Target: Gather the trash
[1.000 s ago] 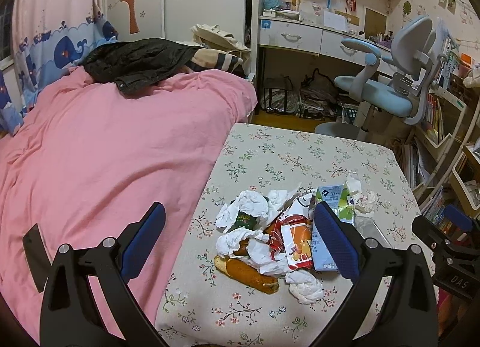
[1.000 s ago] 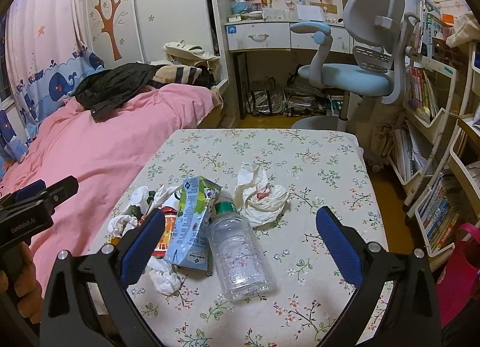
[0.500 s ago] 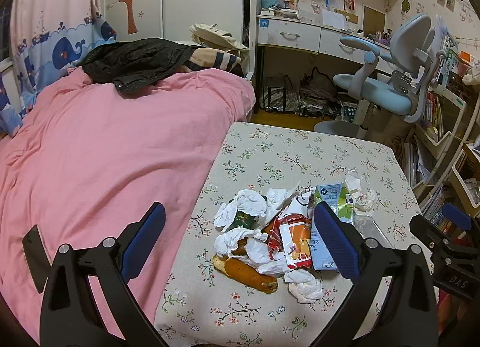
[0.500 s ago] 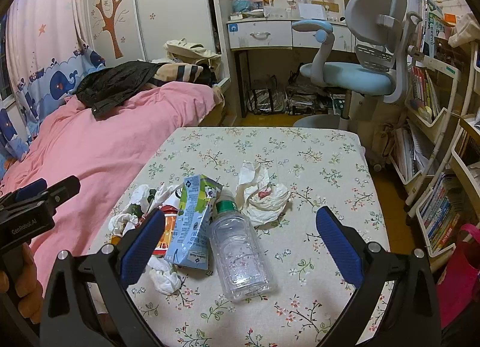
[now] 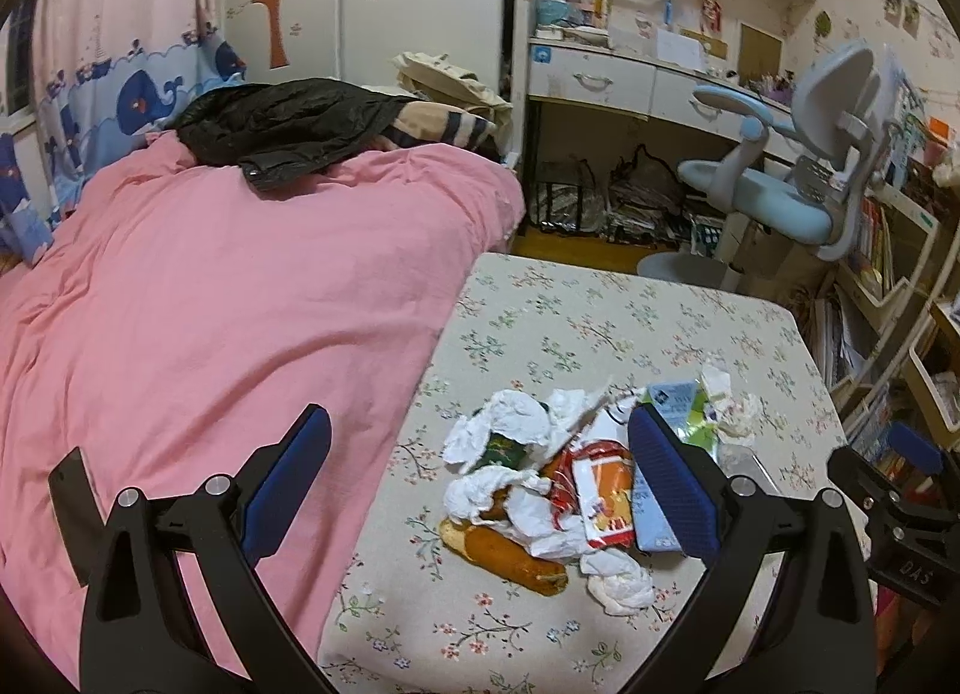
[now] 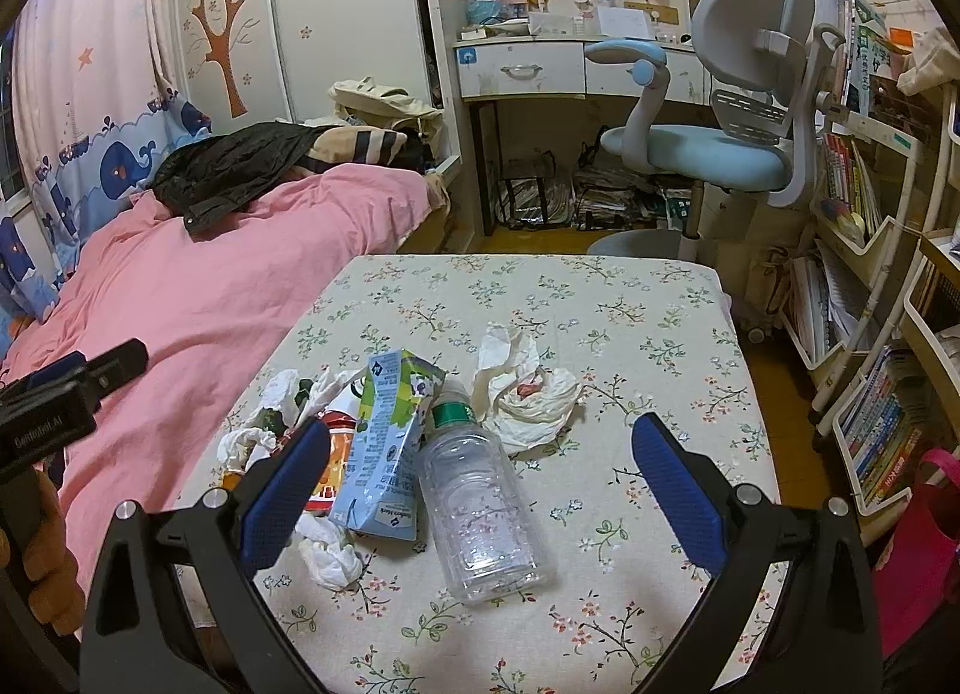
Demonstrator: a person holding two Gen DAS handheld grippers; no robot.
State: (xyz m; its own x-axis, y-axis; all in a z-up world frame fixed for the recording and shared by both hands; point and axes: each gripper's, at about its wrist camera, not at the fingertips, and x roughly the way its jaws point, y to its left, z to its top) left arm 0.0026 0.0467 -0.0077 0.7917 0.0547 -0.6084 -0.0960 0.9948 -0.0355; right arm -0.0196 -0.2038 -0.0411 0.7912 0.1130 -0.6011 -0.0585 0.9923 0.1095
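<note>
Bed (image 5: 228, 298), pink cover, left of table; black jacket (image 5: 282, 124) heaped at far end.

Table (image 6: 630, 334), floral cloth, hard against bed edge; far half bare, trash clustered at near left part.

Desk chair (image 6: 708, 148), blue-grey, beyond table, before white desk (image 6: 522, 70) with drawers.

Shelving with books (image 6: 852, 190), right of table.

Left gripper (image 5: 480, 478), blue-padded fingers spread wide, nothing between pads; hovering above near left table edge, left finger over bed, right finger over trash pile.

Right gripper (image 6: 480, 484), fingers likewise spread wide and empty; hovering over near table, bottle and carton lying between finger lines below.

Plastic bottle (image 6: 474, 502), clear, green cap, on its side, cap pointing away; left side touching carton.

Drink carton (image 6: 390, 442), blue and green, crumpled, lying just left of bottle.

Snack wrapper (image 5: 600, 490), orange, red and white, flat in middle of pile, beside carton.

Bread roll (image 5: 504, 550), brown, elongated, at near edge of pile, partly under tissue.

Crumpled tissues (image 5: 510, 424), white, several, scattered over and around wrapper; small dark green packet (image 5: 501, 448) nested among them.

Separate tissue wad (image 6: 528, 394), white with pinkish scrap inside, just beyond bottle cap, slightly apart from main pile.

Small tissue ball (image 5: 618, 580), nearest of all items, just past roll end.
</note>
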